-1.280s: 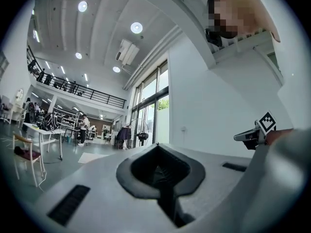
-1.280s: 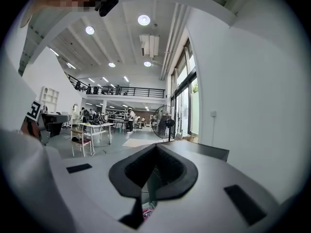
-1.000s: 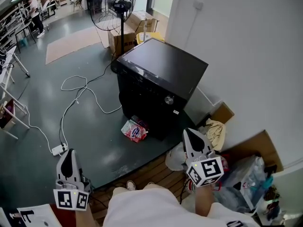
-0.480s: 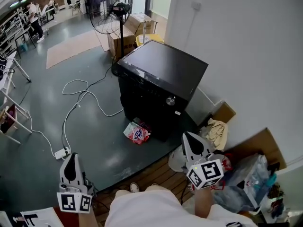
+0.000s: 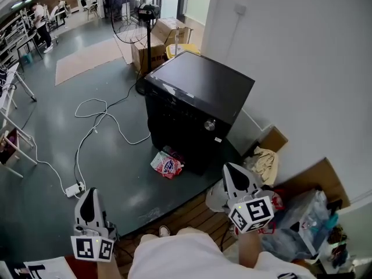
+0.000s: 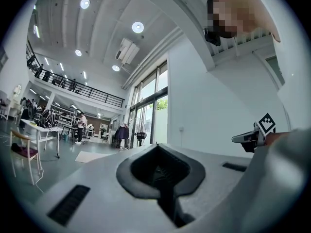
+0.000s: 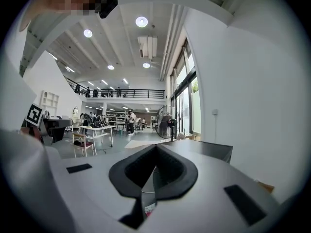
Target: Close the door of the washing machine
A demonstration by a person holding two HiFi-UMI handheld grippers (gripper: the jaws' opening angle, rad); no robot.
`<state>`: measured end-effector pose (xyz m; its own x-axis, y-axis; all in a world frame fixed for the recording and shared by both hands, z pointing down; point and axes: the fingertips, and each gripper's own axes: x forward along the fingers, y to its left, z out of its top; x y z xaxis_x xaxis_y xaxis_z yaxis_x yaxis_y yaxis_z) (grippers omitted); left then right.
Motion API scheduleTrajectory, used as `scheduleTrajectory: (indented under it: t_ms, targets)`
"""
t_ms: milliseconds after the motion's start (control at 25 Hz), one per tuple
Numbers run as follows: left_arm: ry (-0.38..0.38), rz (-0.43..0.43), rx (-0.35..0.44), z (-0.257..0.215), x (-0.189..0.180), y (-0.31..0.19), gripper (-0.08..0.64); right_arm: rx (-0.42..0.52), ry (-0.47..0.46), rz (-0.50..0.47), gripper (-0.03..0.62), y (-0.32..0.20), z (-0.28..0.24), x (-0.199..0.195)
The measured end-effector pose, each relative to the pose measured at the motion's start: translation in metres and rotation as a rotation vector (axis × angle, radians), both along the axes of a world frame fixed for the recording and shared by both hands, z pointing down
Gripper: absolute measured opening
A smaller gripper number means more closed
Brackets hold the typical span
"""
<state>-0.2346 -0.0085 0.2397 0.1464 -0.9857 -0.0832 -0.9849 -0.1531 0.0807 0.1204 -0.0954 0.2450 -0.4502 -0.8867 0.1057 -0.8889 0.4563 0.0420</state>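
Note:
The black washing machine (image 5: 197,92) stands against the white wall, its dark front with a round knob (image 5: 209,124) facing me. From this height I cannot tell how its door stands. My left gripper (image 5: 88,194) is low at the left, well short of the machine, its jaws together and empty. My right gripper (image 5: 230,170) hovers near the machine's front right corner without touching it, also shut and empty. In the right gripper view the machine's top (image 7: 209,150) lies just beyond the closed jaws of my right gripper (image 7: 155,147). The left gripper view shows my left gripper (image 6: 156,146) shut.
A red and white bag (image 5: 167,164) lies on the floor at the machine's foot. A white cable (image 5: 93,127) runs to a power strip (image 5: 74,189) at the left. A standing fan (image 5: 145,16) and cardboard boxes (image 5: 152,45) are behind the machine. Bags and clutter (image 5: 302,214) fill the right corner.
Nothing in the scene has moved; only the head view has shifted slightly. Both grippers stay shut where they were.

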Motion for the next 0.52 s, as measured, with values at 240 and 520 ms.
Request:
scheduleTrajectory:
  t_ms: [240,520]
  targets:
    - [0.012,0.004,-0.001,0.004,-0.006,-0.001,0.005,0.003,0.007,-0.002,-0.002,0.000,0.001,-0.008]
    - [0.015,0.012,-0.005,0.005,-0.010,-0.004,0.005,-0.006,0.008,0.001,-0.002,0.000,0.004,-0.013]
